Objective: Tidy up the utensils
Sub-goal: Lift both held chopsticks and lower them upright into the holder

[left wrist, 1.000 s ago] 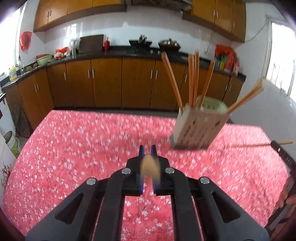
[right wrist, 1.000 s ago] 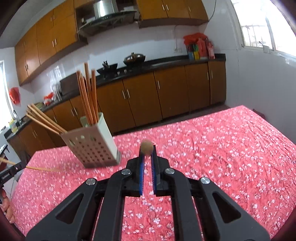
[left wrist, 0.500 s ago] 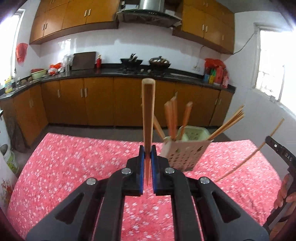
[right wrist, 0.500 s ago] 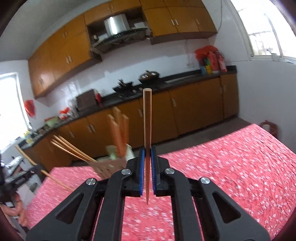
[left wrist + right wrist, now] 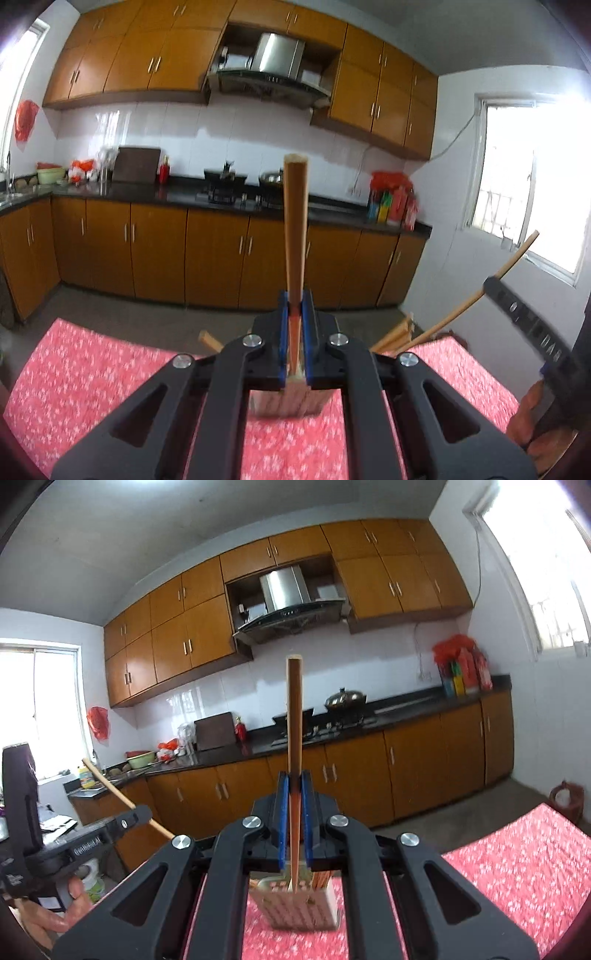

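- a chopstick (image 5: 294, 236) is clamped upright in the closed jaws of the left gripper (image 5: 294, 325).
- another chopstick (image 5: 294, 731) is pinched likewise by the right gripper (image 5: 294, 805).
- the perforated holder (image 5: 299, 904) is seen below, on the red tabletop (image 5: 517, 867).

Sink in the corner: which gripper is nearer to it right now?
Left. The left gripper sits on the sink side of the right gripper, which is farther off, toward the opposite wall.
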`<state>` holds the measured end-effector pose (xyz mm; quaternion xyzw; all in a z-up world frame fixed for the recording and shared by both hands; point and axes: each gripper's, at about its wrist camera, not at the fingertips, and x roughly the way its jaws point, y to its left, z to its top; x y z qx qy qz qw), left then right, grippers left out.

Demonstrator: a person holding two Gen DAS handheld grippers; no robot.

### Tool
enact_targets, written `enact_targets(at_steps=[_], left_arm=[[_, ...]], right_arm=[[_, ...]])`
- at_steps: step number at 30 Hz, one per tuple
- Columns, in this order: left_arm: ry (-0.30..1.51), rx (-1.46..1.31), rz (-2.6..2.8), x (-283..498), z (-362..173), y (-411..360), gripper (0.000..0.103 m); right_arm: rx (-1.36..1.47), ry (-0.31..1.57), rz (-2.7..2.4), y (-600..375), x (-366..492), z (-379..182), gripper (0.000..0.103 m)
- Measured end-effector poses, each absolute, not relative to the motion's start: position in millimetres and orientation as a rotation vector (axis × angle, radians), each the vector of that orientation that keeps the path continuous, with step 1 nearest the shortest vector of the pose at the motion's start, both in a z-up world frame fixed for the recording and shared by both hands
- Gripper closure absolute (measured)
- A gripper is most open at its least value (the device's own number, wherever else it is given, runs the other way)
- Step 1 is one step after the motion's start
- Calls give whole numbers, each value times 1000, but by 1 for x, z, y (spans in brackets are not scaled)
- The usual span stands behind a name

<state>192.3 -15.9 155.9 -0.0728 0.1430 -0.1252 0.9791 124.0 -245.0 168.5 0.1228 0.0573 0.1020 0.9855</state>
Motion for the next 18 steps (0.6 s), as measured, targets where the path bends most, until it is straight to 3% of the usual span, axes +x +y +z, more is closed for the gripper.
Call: enact_targets(at_steps=[18], left_arm=[[322,-133,-232,253,135,-30,95]], right_arm=[[235,165,168,-217,188,136,96]])
